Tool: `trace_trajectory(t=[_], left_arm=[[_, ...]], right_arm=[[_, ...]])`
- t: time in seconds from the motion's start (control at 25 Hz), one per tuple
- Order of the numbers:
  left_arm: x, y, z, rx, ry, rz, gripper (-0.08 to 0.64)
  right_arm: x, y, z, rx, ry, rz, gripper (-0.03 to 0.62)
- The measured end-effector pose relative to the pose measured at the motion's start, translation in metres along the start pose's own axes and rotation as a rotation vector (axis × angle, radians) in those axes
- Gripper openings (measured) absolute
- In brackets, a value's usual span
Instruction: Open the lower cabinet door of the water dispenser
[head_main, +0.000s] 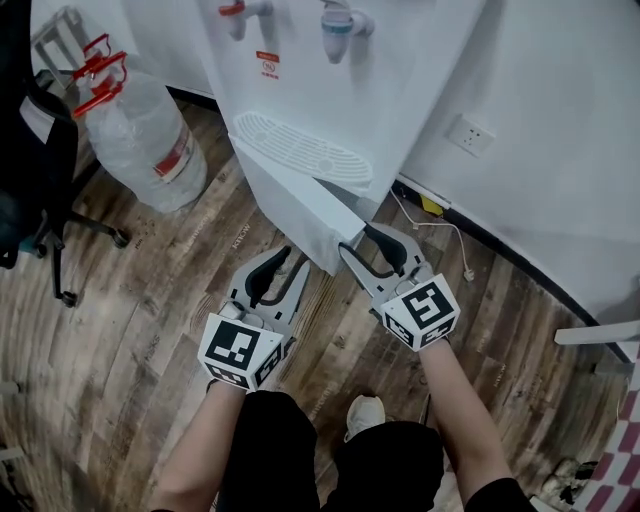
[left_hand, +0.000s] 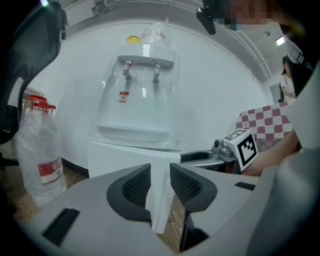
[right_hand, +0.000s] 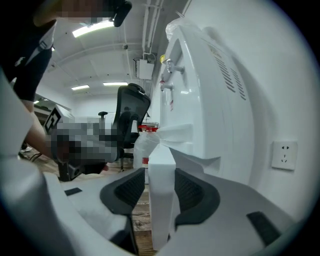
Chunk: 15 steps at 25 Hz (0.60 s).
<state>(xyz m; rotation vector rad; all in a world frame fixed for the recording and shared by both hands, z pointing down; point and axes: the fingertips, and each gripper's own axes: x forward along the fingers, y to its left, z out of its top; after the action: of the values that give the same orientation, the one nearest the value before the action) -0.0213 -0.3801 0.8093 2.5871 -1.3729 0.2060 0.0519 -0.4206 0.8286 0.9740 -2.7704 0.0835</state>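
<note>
The white water dispenser (head_main: 330, 80) stands against the wall. Its lower cabinet door (head_main: 290, 195) is swung out toward me. My right gripper (head_main: 356, 238) is at the door's free edge. In the right gripper view that thick white edge (right_hand: 162, 160) fills the gap between the pads, and the right gripper (right_hand: 160, 192) is shut on it. My left gripper (head_main: 295, 260) hovers just left of it, near the door's lower corner. In the left gripper view the door (left_hand: 120, 157) is seen edge-on, in line with the partly open left gripper (left_hand: 160, 175). I cannot tell whether it touches the pads.
A large water bottle (head_main: 145, 135) with red handles lies on the wooden floor at the left. An office chair (head_main: 40, 170) stands beside it. A wall socket (head_main: 470, 135) and a loose cable (head_main: 440, 235) are to the right of the dispenser. My shoe (head_main: 365, 415) is below the grippers.
</note>
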Motion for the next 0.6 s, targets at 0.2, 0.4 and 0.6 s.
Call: trace_trajectory(t=[0.2, 0.4, 0.6], left_arm=[[-0.017, 0.004, 0.013, 0.003, -0.04, 0.012, 0.181], [-0.034, 0.011, 0.011, 0.042, -0.038, 0.048, 0.253], [-0.054, 0.032, 0.005, 0.064, -0.035, 0.115, 0.272]], right_arm=[[0.006, 0.052, 0.0, -0.049, -0.002, 0.117, 0.186], [0.017, 0.102, 0.001, -0.074, 0.014, 0.23, 0.186], [0.036, 0.14, 0.001, -0.098, 0.017, 0.331, 0.186]])
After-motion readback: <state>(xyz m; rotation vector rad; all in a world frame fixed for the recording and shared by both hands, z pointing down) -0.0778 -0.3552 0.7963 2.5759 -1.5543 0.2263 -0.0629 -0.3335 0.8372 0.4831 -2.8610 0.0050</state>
